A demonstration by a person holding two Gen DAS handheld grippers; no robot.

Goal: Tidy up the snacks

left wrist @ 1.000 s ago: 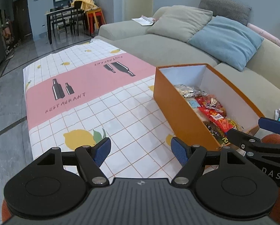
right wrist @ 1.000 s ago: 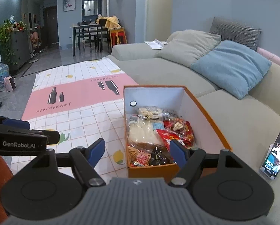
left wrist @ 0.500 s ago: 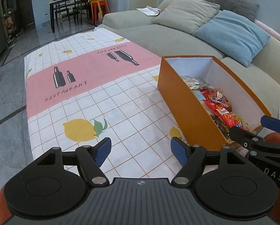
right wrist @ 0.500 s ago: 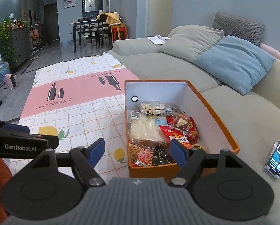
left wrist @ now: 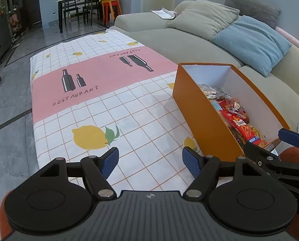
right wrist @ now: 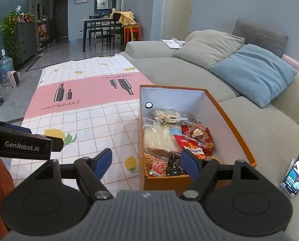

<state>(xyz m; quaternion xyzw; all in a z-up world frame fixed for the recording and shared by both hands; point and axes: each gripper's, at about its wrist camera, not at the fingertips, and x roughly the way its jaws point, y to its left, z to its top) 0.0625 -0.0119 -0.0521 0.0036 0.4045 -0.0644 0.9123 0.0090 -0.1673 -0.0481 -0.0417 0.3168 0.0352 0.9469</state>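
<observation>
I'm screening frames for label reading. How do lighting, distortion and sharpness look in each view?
Left wrist view: dim, even indoor light; fisheye bends the sofa and floor lines at the edges; cloth print is sharp. Right wrist view: similar light, dark rounded corners; snack packs in the box are fairly sharp, their small print unreadable; phone screen glows.

The orange box looks like matt cardboard, white inside. The snack packets are glossy, crinkled plastic film. The printed tablecloth has a smooth, faintly shiny surface. Sofa cushions are soft matt cloth.
</observation>
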